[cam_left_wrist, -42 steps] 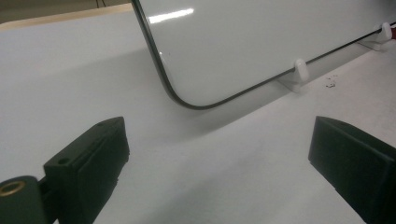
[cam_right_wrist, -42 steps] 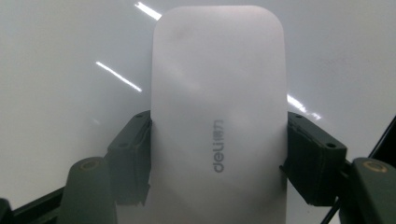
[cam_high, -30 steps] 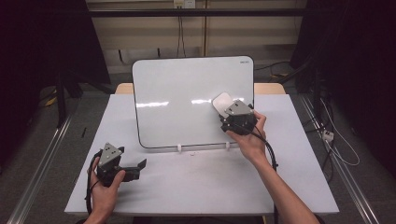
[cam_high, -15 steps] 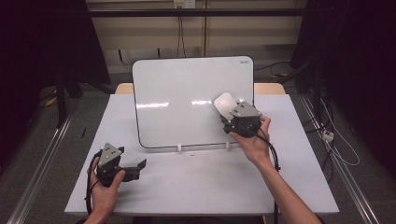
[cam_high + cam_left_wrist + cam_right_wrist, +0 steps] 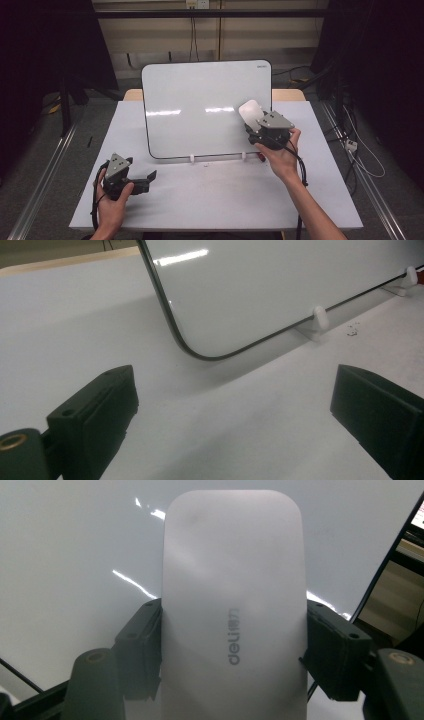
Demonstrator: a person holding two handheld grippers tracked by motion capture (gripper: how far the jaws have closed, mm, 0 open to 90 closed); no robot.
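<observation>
A white whiteboard (image 5: 200, 107) leans upright on two small white clips (image 5: 191, 159) at the middle of the table (image 5: 220, 195). My right gripper (image 5: 257, 122) is shut on a white board eraser (image 5: 250, 111) (image 5: 232, 605), which is held against the board's lower right area. The eraser bears a grey "deli" mark. Low on the table's left front, my left gripper (image 5: 150, 177) rests open with nothing between its jaws (image 5: 235, 405). It points toward the board's lower left corner (image 5: 200, 347).
The board's surface looks blank apart from light glare. A few dark specks (image 5: 354, 330) lie on the table near a clip. Metal rails (image 5: 40, 180) run along the floor on both sides. Cables (image 5: 360, 150) trail at the right.
My right gripper has slid the eraser slightly to the right across the board's lower right area. The left gripper has stayed put.
</observation>
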